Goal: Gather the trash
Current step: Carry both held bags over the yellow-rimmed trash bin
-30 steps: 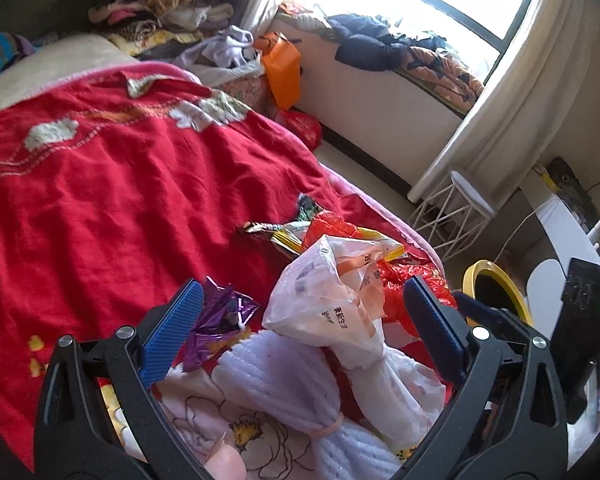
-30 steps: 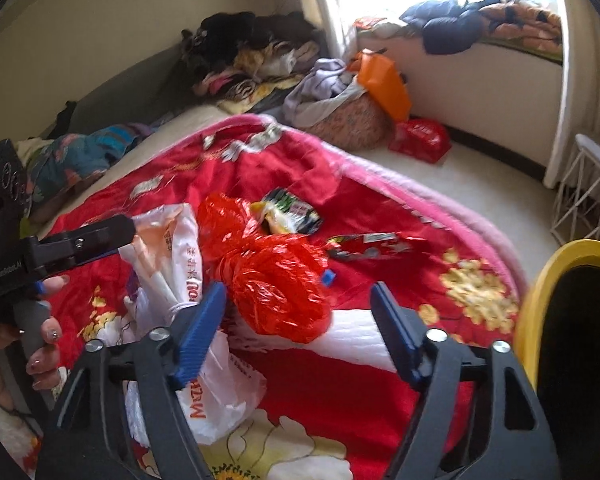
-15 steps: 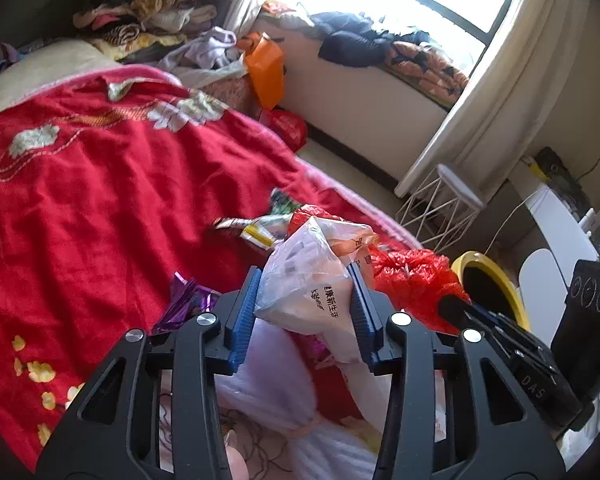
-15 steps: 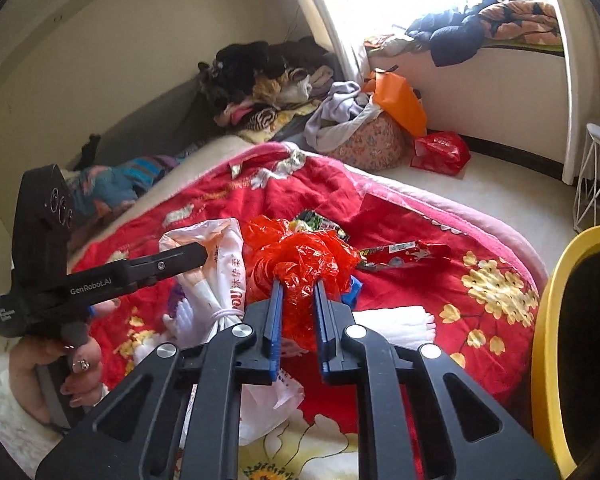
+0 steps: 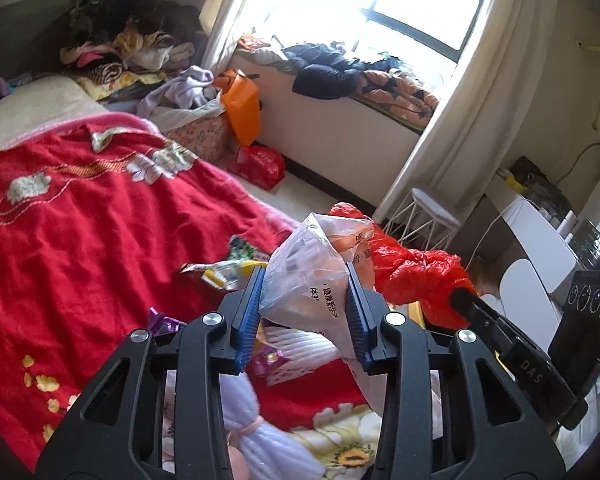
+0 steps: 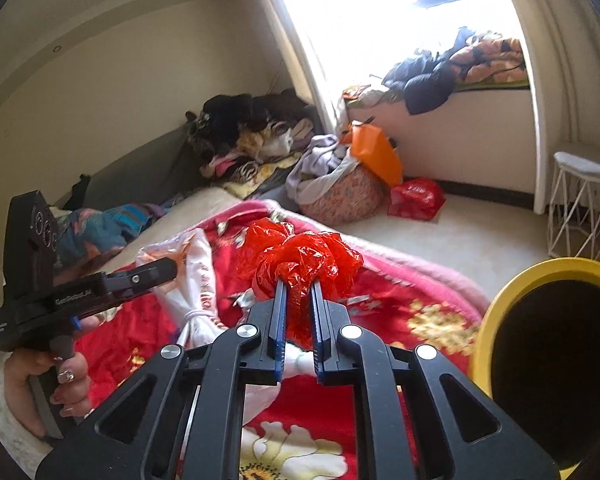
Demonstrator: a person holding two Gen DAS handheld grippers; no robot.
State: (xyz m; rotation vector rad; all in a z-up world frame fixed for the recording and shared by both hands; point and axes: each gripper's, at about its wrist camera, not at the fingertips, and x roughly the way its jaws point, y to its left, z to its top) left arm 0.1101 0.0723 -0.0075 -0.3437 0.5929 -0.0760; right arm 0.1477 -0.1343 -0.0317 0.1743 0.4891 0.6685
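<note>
While left tool (image 5: 305,300) grips white bag (image 5: 312,276), right tool (image 6: 299,316), closing, pinches red bag (image 6: 304,260).

Your path right to the yellow bin (image 6: 496,304) is clear; wrappers (image 5: 224,272) (loose) litter the red blanket (image 5: 80,232) ahead.

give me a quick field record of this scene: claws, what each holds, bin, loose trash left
left claw: shut on white plastic bag
right claw: closing, pads pressing red plastic bag
bin: yellow-rimmed bin, beside the bed, right of the right claw
loose trash: wrappers and purple foil on the red blanket
</note>
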